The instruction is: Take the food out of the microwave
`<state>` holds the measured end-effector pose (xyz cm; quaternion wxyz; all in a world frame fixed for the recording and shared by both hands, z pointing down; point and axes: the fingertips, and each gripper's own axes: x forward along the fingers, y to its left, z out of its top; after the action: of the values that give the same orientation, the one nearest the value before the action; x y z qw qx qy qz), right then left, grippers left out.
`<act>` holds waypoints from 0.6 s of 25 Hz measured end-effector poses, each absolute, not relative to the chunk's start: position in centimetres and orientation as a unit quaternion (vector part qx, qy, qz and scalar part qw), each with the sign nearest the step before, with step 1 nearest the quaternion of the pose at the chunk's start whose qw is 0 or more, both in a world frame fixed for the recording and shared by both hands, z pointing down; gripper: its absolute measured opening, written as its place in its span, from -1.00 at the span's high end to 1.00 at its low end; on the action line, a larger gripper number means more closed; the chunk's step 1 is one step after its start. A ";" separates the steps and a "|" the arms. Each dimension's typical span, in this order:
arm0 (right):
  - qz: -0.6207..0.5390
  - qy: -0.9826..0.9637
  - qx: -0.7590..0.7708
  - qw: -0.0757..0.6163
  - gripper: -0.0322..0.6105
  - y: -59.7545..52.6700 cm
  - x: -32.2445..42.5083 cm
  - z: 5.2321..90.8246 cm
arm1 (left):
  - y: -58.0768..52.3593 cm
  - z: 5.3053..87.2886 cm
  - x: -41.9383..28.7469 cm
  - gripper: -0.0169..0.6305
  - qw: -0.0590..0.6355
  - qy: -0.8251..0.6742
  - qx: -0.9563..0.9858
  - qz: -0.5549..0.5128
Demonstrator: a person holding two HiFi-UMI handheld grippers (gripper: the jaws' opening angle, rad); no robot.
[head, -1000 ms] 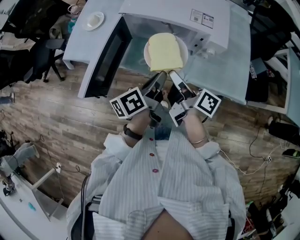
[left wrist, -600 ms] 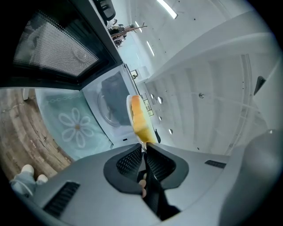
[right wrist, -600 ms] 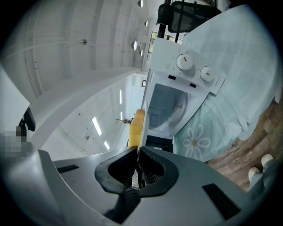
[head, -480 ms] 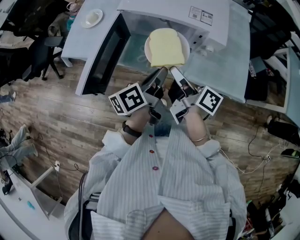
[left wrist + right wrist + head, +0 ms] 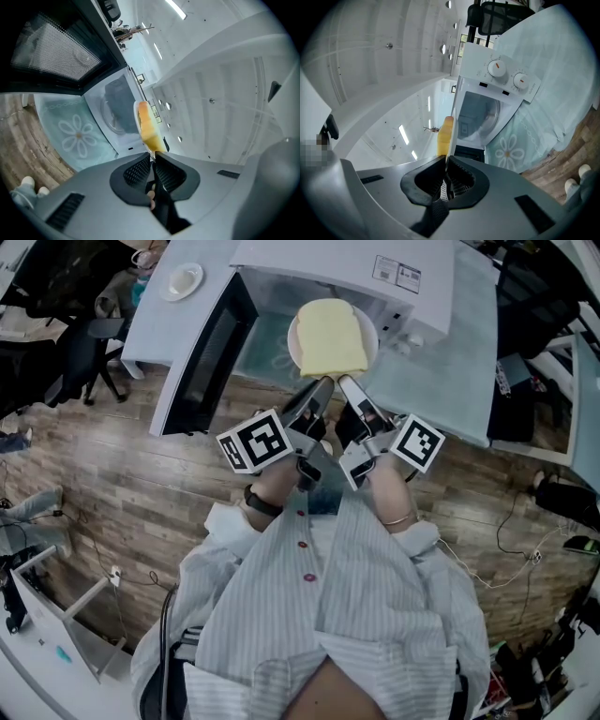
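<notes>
**Item:** food [image 5: 330,337], one pale yellow slab, lay flat on a white plate [image 5: 372,332].

**Location:** the plate hung in the air just in front of the open mouth of the microwave [image 5: 375,268], over the near strip of the counter [image 5: 441,371]. The door [image 5: 202,357] stood swung out to the left.

**Holders:**
- The left hand-held gripper [image 5: 317,390] was closed almost fully, pinching the left part of the plate's near rim.
- The right hand-held gripper [image 5: 349,386] was clamped the same way just to its right.
- In each gripper view the plate [image 5: 452,133] stood edge-on between the pads, with the food [image 5: 146,126] riding on it and the cavity beyond.

**Change over the last second:** almost none. Plate, food and both grippers kept the same place against the microwave front, apart from a slight drift of the picture. Neither grip loosened.

**Meaning for the task:** the food appeared to be clear of the cavity, so the removal itself looked largely done and the carry was paused.

**Outstanding:** the plate had not yet been set down on the counter.

**Hazard:** it was held by its near rim alone, so the far side could dip.
</notes>
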<state>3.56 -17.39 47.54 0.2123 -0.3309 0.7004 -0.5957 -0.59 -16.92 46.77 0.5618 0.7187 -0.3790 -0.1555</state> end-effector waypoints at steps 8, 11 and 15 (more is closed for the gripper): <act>-0.593 0.700 -0.337 0.211 0.77 -17.4 3.8 47.7 | -17.0 46.9 -0.4 0.82 0.563 -0.374 0.720 -0.155; -0.593 0.700 -0.336 0.213 0.77 -17.4 3.8 47.7 | -17.0 46.9 -0.4 0.82 0.563 -0.374 0.721 -0.154; -0.595 0.698 -0.336 0.212 0.77 -17.4 3.8 47.9 | -17.0 47.2 -0.4 0.82 0.564 -0.375 0.719 -0.154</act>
<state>3.76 -17.40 47.89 0.2117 -0.3362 0.6982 -0.5955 -0.42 -17.01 47.23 0.5641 0.7194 -0.3750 -0.1536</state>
